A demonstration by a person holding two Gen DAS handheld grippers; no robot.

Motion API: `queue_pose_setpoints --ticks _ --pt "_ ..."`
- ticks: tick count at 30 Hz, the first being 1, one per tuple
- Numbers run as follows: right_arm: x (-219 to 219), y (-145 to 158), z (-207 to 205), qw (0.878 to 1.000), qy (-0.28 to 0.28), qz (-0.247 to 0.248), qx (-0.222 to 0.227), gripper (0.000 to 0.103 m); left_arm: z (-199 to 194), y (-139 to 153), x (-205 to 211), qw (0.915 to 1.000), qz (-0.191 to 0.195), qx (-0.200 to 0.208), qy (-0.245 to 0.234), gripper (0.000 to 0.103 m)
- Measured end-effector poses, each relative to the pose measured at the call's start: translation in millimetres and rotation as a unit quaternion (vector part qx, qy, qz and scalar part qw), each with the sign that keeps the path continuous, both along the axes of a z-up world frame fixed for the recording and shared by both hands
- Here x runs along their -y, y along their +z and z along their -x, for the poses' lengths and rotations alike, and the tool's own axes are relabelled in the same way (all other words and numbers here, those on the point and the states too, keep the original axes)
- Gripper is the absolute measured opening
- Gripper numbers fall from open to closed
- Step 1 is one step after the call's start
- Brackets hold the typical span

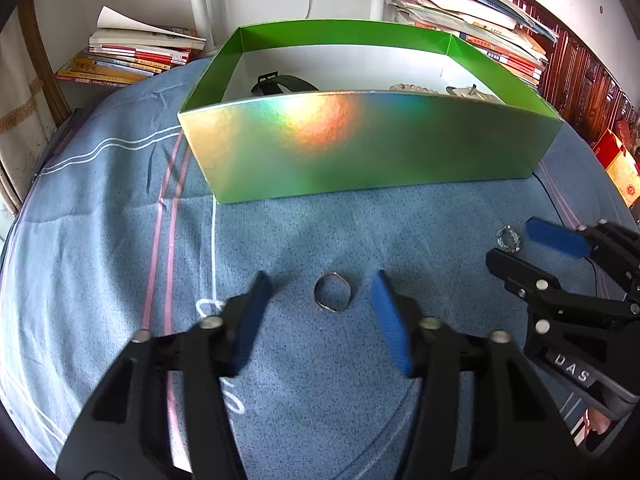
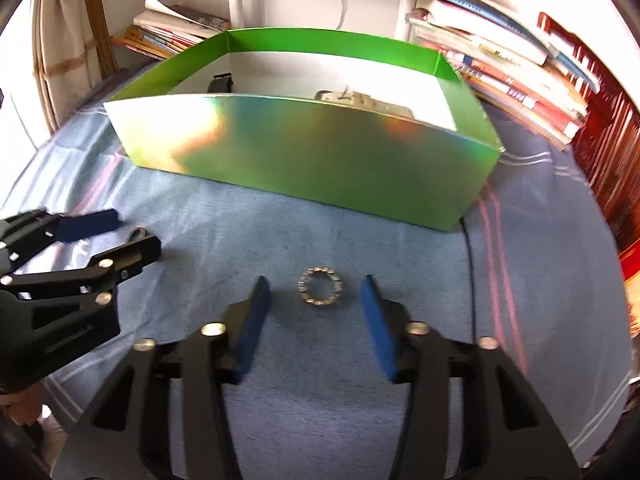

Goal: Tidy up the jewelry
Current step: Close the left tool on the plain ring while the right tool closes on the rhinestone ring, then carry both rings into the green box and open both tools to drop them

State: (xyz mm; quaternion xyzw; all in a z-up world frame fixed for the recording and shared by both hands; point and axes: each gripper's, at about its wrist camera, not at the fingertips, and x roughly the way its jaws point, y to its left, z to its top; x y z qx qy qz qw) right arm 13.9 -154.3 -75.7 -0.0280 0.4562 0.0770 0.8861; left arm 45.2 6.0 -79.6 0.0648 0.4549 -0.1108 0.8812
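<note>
A thin wavy metal ring (image 1: 333, 292) lies on the blue cloth between the open blue-padded fingers of my left gripper (image 1: 322, 288). A beaded crystal ring (image 2: 320, 286) lies between the open fingers of my right gripper (image 2: 316, 290); it also shows in the left wrist view (image 1: 508, 239), next to the right gripper (image 1: 510, 246). The left gripper (image 2: 134, 234) shows at the left of the right wrist view, with the metal ring (image 2: 137, 234) partly hidden behind its finger. A shiny green box (image 1: 360, 148) stands beyond both rings. It holds a black strap (image 1: 280, 84), a bead bracelet (image 1: 412, 88) and a metal piece (image 2: 356, 100).
Stacks of books (image 1: 132, 54) lie behind the box at left and more books (image 2: 504, 64) at right. A thin black cable (image 2: 470, 280) runs over the cloth right of the crystal ring. A white string (image 1: 214, 256) lies left of the left gripper. Dark wooden furniture (image 1: 588, 80) stands at far right.
</note>
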Motion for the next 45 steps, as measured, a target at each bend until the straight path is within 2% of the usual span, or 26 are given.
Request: queue_pose_setpoints --ticks 1,2,6,17,24,30,37,39,42,45 --pt "-1.4 0.3 0.1 1.000 0.002 0.000 0.001 0.024 -0.2 0.5 0.0 1.0000 0.000 0.001 0.000 0.039" --pt "-2.6 0.6 0.5 1.000 0.003 0.000 0.001 0.021 -0.3 0.9 0.1 1.0000 0.001 0.000 -0.001 0.034" --pt "-4.9 0.4 1.4 1.000 0.001 0.001 0.003 0.021 0.5 1.7 2.1 1.0000 0.001 0.000 -0.004 0.020" --pt "1.6 9.2 3.5 1.000 -0.014 -0.002 0.011 0.021 0.6 8.8 0.7 1.0000 -0.004 0.003 0.005 0.019" --pt "3.6 6.0 -0.6 1.000 -0.026 -0.006 -0.002 0.021 2.6 13.4 1.1 0.9999 -0.008 0.010 0.005 0.019" --pt "12.9 43.9 -4.7 0.998 -0.048 -0.008 0.043 0.021 -0.5 42.4 -0.3 0.9987 -0.010 0.048 0.013 0.019" --pt "25.3 112.0 -26.3 0.990 -0.076 -0.016 0.122 0.021 -20.7 106.0 0.9 0.9917 -0.007 0.128 0.018 0.019" --pt "25.6 125.2 -38.0 0.987 -0.077 -0.016 0.140 0.021 -31.3 116.6 0.7 0.9903 -0.003 0.138 0.019 0.019" --pt "27.9 128.7 -68.8 0.987 -0.078 -0.023 0.136 0.021 -63.5 122.3 3.9 0.9917 0.009 0.126 0.022 0.019" --pt "26.0 109.0 -100.4 0.991 -0.089 -0.009 0.100 0.021 -91.6 111.7 11.1 0.9942 0.010 0.104 0.027 0.019"
